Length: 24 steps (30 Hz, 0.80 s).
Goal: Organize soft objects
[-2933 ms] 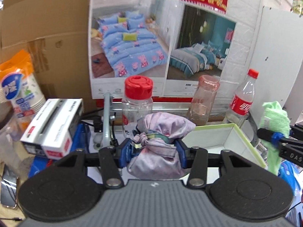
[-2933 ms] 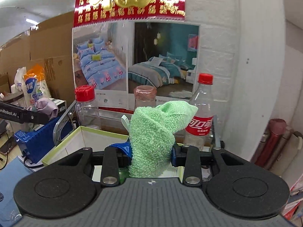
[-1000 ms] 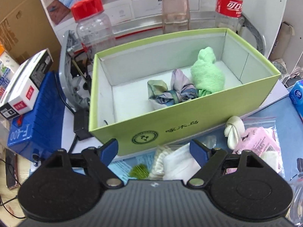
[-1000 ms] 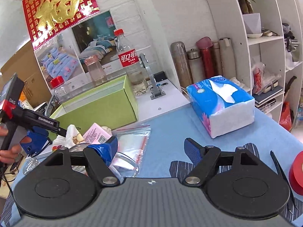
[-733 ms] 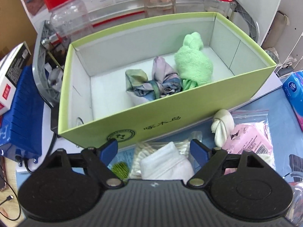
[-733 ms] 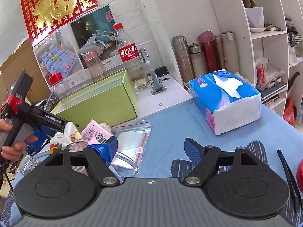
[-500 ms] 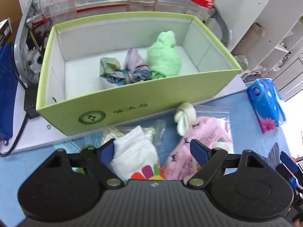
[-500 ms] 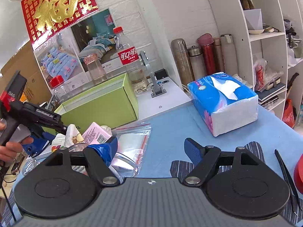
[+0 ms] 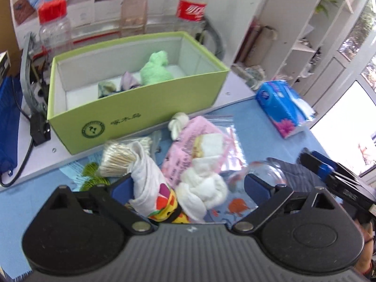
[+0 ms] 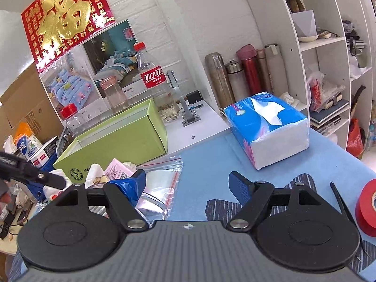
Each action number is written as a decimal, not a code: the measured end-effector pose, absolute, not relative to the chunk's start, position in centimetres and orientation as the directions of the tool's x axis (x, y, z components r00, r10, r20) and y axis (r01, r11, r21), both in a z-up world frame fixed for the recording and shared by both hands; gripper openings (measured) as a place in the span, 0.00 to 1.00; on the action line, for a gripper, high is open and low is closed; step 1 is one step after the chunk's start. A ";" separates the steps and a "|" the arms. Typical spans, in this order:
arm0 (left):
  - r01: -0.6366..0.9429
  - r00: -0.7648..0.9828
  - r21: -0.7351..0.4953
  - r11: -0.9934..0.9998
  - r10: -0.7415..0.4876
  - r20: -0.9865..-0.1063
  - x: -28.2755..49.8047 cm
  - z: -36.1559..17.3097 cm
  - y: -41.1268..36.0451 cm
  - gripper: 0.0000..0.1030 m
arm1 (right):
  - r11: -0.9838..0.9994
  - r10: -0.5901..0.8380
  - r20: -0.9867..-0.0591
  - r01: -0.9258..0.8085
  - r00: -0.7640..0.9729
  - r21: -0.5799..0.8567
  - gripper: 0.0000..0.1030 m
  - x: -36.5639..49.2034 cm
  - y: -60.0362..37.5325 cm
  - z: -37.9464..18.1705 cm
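**Sock bundles ahead of my left gripper, box beyond**

Box, lime-green cardboard, open-topped (image 9: 141, 108): stands past the loose pile, already holding a mint-green fuzzy roll (image 9: 156, 70) and a grey-lilac knotted bundle (image 9: 117, 85).

Pack, blue-wrapped tissues (image 10: 265, 129): well right, clear of the route.

Bag, pink printed plastic (image 9: 185, 145): lies under and behind the white pieces.

Sock bundle, white with bright cartoon cuff (image 9: 150, 188): I have it between the pads of my left gripper (image 9: 185, 185), hard by the left pad, long axis running away toward the box. Jaws have just been opening and stand spread wide, pinching nothing.

Sock ball, plain white (image 9: 204, 188): beside it, also inside the gap; I judge a double pickup the risk.

Right gripper (image 10: 188, 185): spread, empty, farther off over blue cloth.
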State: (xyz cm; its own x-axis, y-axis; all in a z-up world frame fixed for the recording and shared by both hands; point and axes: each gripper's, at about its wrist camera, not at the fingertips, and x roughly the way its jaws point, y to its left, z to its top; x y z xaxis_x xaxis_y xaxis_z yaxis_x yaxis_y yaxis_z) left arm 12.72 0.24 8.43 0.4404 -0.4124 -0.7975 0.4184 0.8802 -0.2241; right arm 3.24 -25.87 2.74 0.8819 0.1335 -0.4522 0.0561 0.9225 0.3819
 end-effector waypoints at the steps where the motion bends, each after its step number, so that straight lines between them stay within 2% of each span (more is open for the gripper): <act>1: 0.427 0.439 -0.238 0.873 -0.430 -0.789 12.2 8.7 0.3 0.95 | 0.921 0.139 -0.452 0.053 0.881 0.387 0.62 3.3 -25.8 2.7; 11: 0.476 0.401 -0.294 0.829 -0.502 -0.766 5.2 7.9 0.1 0.96 | 0.926 0.160 -0.437 0.019 0.885 0.378 0.62 2.4 -24.7 3.8; 15: 0.439 0.398 -0.289 0.850 -0.473 -0.786 1.6 6.8 2.1 0.96 | 0.927 0.167 -0.435 0.010 0.885 0.376 0.62 1.7 -24.3 4.0; 18: 0.361 0.424 -0.262 0.895 -0.408 -0.809 -0.8 5.8 5.2 0.96 | 0.930 0.178 -0.432 -0.008 0.884 0.368 0.62 0.9 -23.7 4.3; 24: 0.188 0.556 -0.095 0.978 -0.186 -0.810 -3.5 5.9 10.6 0.96 | 0.935 0.183 -0.421 -0.025 0.888 0.353 0.62 0.0 -22.6 4.8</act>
State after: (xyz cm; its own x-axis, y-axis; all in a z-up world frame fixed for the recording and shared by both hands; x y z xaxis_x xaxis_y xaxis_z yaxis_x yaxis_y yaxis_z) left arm -3.46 10.56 5.89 0.5557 -0.1860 -0.8103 0.1881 0.9775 -0.0954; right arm -0.01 -22.61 4.78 0.8885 0.1827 -0.4210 -0.0253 0.9355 0.3525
